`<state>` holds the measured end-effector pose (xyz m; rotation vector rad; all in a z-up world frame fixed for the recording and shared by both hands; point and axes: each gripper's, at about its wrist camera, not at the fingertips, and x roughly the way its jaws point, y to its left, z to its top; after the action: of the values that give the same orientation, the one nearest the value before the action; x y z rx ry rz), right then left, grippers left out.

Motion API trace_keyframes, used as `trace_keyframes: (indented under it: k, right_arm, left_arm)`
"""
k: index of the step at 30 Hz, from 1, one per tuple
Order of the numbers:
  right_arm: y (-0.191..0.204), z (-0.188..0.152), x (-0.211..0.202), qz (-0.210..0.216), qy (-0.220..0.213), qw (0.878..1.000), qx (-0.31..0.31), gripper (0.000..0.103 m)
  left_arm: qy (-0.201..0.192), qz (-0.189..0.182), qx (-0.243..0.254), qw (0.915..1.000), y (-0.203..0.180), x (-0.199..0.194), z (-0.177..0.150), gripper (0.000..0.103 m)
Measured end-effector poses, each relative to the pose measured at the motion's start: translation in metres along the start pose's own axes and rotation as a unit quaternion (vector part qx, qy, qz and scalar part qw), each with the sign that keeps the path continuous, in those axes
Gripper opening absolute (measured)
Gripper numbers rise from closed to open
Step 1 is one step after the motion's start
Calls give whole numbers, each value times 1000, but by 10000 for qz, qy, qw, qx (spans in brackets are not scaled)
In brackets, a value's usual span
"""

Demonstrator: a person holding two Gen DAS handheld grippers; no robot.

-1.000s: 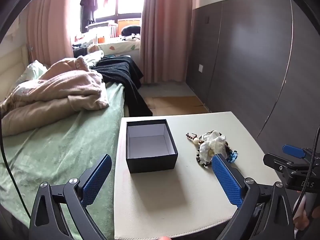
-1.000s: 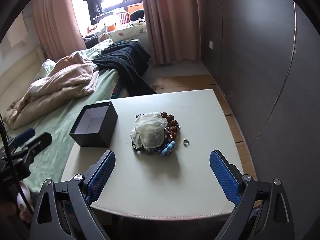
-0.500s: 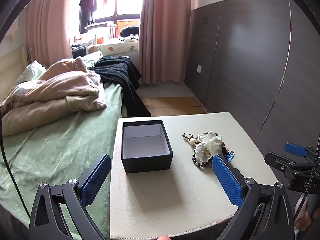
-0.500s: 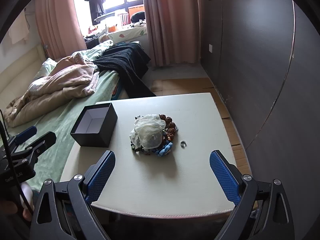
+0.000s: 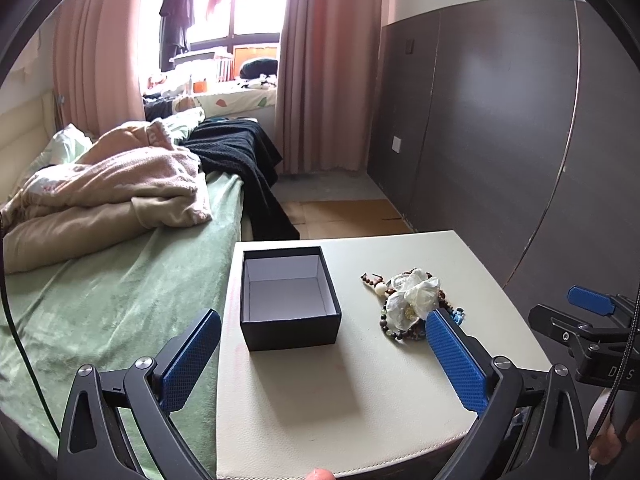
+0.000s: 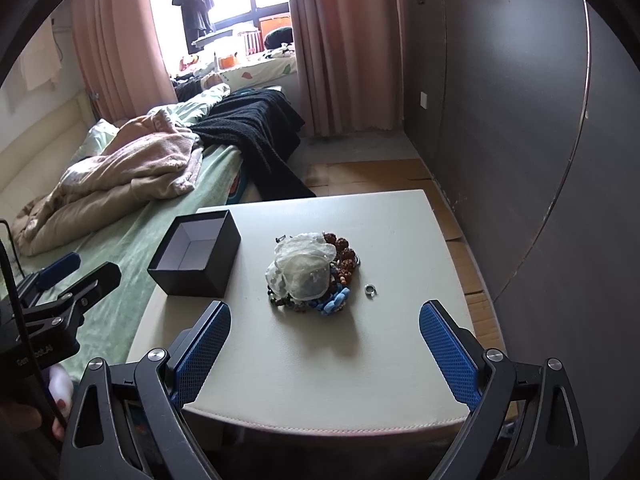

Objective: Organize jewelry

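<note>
Pulling back from the table (image 6: pixel 320 368), both cameras now show more of it than a second ago; the left gripper (image 5: pixel 320 354) and right gripper (image 6: pixel 325 346) hang wide and empty; the jewelry pile (image 6: pixel 310 276) sits mid-table, the box (image 6: pixel 196 258) near the left edge; sorting looks unstarted.

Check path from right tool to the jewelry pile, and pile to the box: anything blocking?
Nothing visible. Bare table lies between the open right tool and the jewelry pile. The open black box sits beside the pile, lidless, nothing between them.
</note>
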<state>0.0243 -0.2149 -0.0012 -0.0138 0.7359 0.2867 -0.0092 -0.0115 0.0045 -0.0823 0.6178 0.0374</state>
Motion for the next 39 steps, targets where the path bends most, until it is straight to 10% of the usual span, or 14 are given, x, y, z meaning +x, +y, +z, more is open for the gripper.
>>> trace_keyframes:
  k: [39]
  right_arm:
    - [-4, 2, 1, -15, 13, 10000, 42, 96]
  left_arm:
    - [0, 16, -58, 10000, -3, 1, 2, 102]
